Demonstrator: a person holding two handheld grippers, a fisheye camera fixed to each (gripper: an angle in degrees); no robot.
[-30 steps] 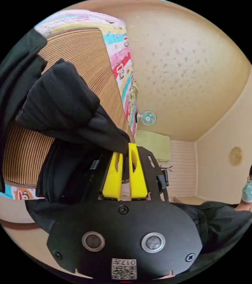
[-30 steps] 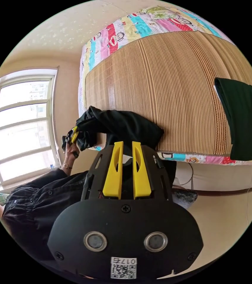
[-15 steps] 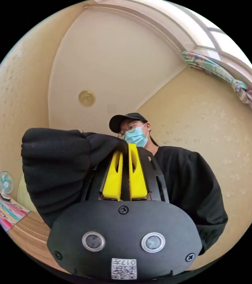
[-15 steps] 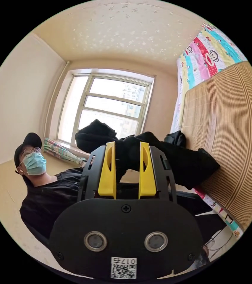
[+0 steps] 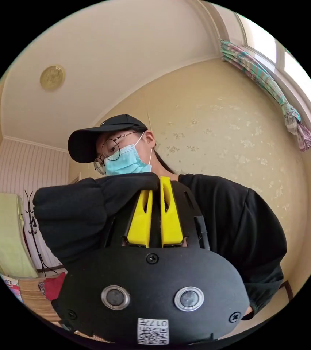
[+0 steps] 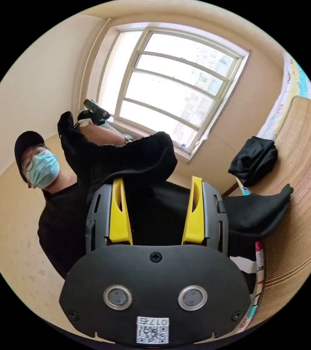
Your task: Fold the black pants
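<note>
Left gripper (image 5: pixel 155 182): 2 jaws pinching black pants (image 5: pixel 79 215) at the tips. Right gripper (image 6: pixel 157 182): jaws spread wide, pants (image 6: pixel 133 160) draped past the tips (contact unclear).

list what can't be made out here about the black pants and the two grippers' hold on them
- Left gripper view: the left gripper pinches the black pants; its own housing hides how far they hang.
- Right gripper view: the right gripper stands open, cloth draped past the tips; whether either jaw touches it cannot be told.
- Right gripper view: the dark bundle on the bamboo mat is too crumpled to identify.
</note>
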